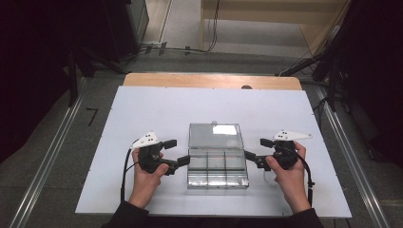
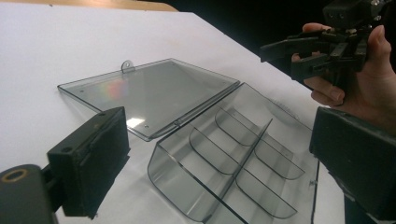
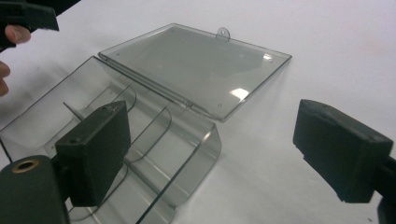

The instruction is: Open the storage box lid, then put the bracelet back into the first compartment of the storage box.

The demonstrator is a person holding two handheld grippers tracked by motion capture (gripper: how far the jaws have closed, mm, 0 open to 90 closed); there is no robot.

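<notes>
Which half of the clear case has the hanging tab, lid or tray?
The lid: the flat panel lying open on the far side of the hinge, with a small tab on its far edge. The divided tray, nearer the person, has none visible.

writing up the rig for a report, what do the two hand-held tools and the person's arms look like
Both tools are black. The left tool and right tool each carry a pale three-cornered plate on top and trail a black cable. Their jaws are blocky black pads; a brass-coloured ring shows at the base in each gripper view. The sleeves are dark.
</notes>
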